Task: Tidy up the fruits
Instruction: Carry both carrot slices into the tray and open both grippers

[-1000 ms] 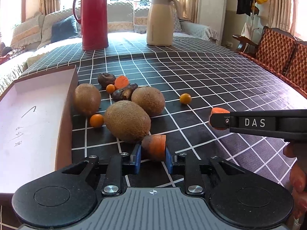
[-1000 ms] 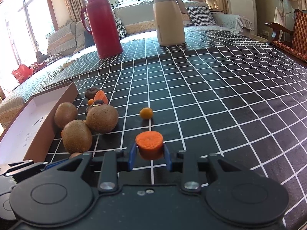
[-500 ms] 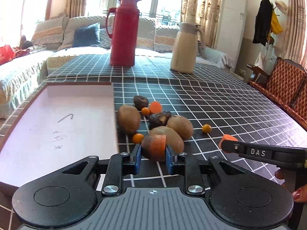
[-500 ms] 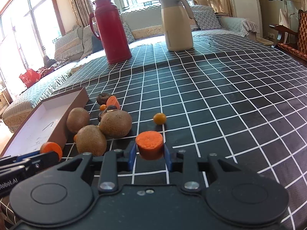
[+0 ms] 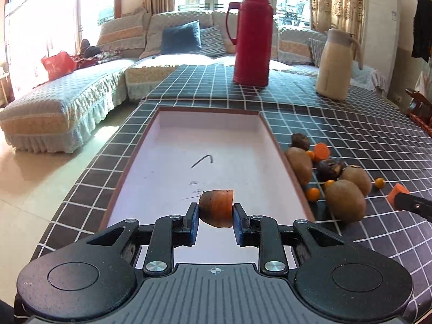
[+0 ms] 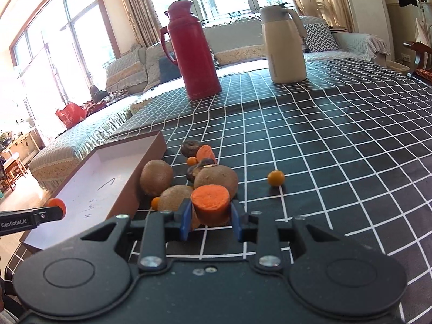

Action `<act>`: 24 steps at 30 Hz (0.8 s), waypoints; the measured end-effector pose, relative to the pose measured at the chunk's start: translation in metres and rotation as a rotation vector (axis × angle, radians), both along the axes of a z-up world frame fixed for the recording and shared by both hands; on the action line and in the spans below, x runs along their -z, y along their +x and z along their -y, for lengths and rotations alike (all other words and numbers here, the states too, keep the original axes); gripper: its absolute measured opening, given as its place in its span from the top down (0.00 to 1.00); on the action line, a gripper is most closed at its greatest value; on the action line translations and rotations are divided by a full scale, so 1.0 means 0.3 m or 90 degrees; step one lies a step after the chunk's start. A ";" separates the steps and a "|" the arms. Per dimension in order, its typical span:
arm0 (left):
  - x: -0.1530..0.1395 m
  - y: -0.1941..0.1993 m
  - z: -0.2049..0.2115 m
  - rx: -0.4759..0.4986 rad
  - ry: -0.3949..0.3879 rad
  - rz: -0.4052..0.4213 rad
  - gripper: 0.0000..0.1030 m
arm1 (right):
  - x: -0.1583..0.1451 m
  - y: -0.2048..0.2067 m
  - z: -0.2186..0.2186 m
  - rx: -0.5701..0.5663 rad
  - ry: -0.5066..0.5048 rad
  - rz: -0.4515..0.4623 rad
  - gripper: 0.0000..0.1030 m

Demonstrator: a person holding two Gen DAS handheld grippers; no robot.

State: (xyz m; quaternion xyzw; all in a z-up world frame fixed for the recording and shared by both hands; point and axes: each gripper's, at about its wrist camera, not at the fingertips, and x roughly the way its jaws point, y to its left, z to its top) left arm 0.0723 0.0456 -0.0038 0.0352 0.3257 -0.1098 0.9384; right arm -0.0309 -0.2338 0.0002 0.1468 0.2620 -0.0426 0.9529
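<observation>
My left gripper [image 5: 216, 212] is shut on an orange carrot piece [image 5: 216, 207] and hangs over the near end of the shallow white tray [image 5: 263, 124]. In the right wrist view, my right gripper [image 6: 210, 213] is shut on another carrot piece [image 6: 210, 202], held above the tablecloth just in front of the fruit pile. That pile lies right of the tray: three brown kiwis [image 5: 344, 200], dark wrinkled fruits [image 5: 330, 168], a third carrot piece [image 5: 321, 151] and small orange fruits [image 5: 313, 193]. One small orange fruit [image 6: 276, 177] sits apart to the right.
A red thermos [image 5: 252, 36] and a cream jug [image 5: 336, 63] stand at the far end of the checked tablecloth [image 6: 337, 140]. The table's left edge [image 5: 89, 167] drops to the floor, with sofas beyond. A wooden chair [image 5: 421, 110] stands at the right.
My left gripper has swung left with its carrot piece, from beside the kiwis to over the tray. My right gripper has drifted left toward the pile, still gripping its carrot piece.
</observation>
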 end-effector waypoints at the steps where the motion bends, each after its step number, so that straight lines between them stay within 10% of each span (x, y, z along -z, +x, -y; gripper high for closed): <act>1: 0.008 0.015 -0.021 -0.016 -0.007 -0.011 0.74 | -0.002 0.003 -0.006 -0.004 0.001 0.002 0.71; 24: 0.069 0.041 -0.146 -0.155 0.036 -0.037 0.74 | -0.008 0.042 -0.184 -0.103 0.003 0.025 0.71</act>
